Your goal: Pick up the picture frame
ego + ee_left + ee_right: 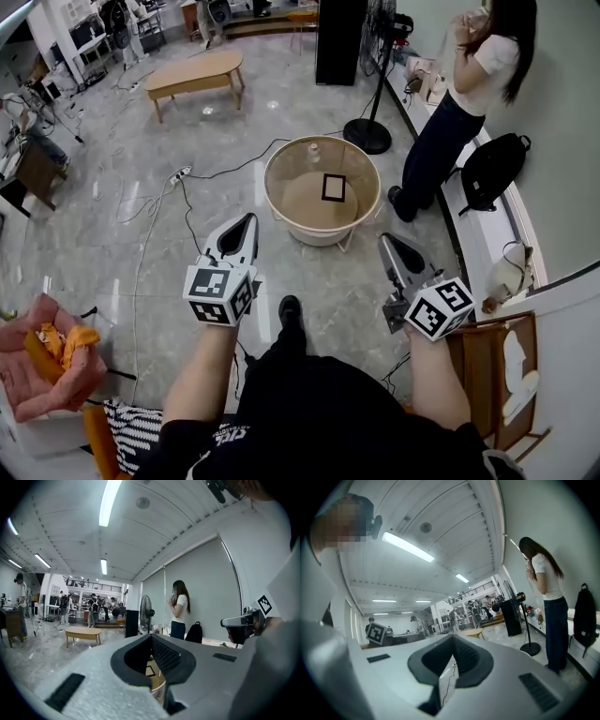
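Note:
The picture frame [334, 187] is a small black square lying flat on a round wooden table with a raised pale rim [281, 155], a step ahead of me on the floor. My left gripper [249, 219] is held in the air short of the table's left side, jaws shut and empty. My right gripper [384, 240] hovers short of the table's right side, also shut with nothing in it. In the left gripper view the frame [150, 671] shows low through the gap under the closed jaws of that gripper [152, 637]. The right gripper view shows its gripper [452, 637] and floor, no frame.
A person [459, 103] stands at the right beside a floor fan [373, 66] and a black backpack [492, 169]. Cables and a power strip [178, 174] lie left of the table. A low wooden table [195, 75] stands farther back. A pink chair [42, 366] is near left.

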